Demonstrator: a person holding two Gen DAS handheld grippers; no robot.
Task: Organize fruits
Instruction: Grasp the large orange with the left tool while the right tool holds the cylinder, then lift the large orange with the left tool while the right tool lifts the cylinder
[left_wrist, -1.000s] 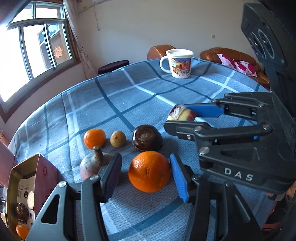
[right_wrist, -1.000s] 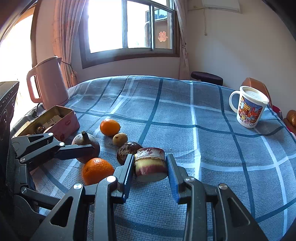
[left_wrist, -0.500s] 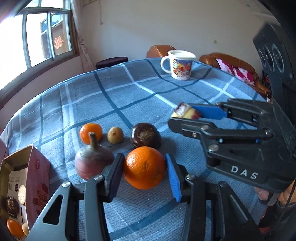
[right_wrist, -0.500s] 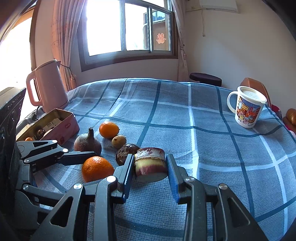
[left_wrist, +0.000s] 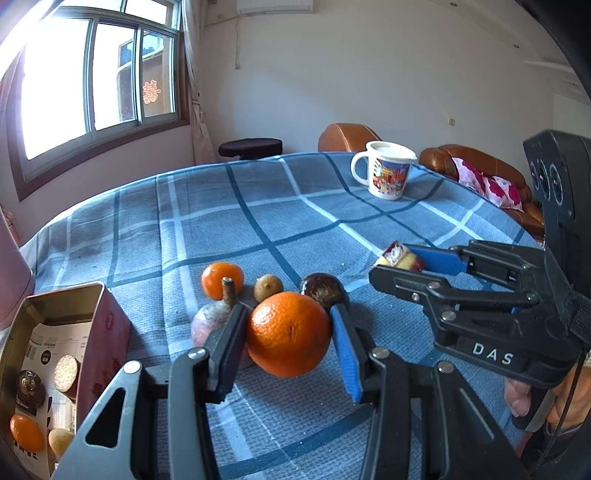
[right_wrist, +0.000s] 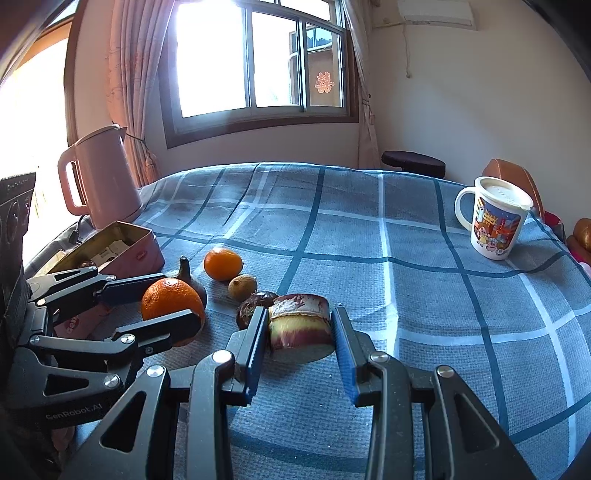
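My left gripper (left_wrist: 288, 339) is shut on a large orange (left_wrist: 288, 334), its pads pressing both sides just above the blue checked cloth. Behind it lie a pinkish bulb with a stem (left_wrist: 210, 325), a small orange (left_wrist: 222, 279), a small brown fruit (left_wrist: 268, 287) and a dark round fruit (left_wrist: 324, 290). My right gripper (right_wrist: 300, 332) is shut on a cut purple and yellow fruit piece (right_wrist: 299, 326), held low over the cloth. In the right wrist view the left gripper (right_wrist: 177, 299) with the large orange (right_wrist: 166, 295) is at the left.
An open pink tin (left_wrist: 55, 369) holding several snacks and small fruits stands at the left table edge. A pink kettle (right_wrist: 99, 177) is behind the tin. A printed mug (right_wrist: 493, 221) stands at the far right. Brown sofas and a dark stool lie beyond the table.
The left gripper's jaws have closed from either side onto the large orange, and that gripper has rolled and shifted a little. The right gripper with its fruit piece has stayed put.
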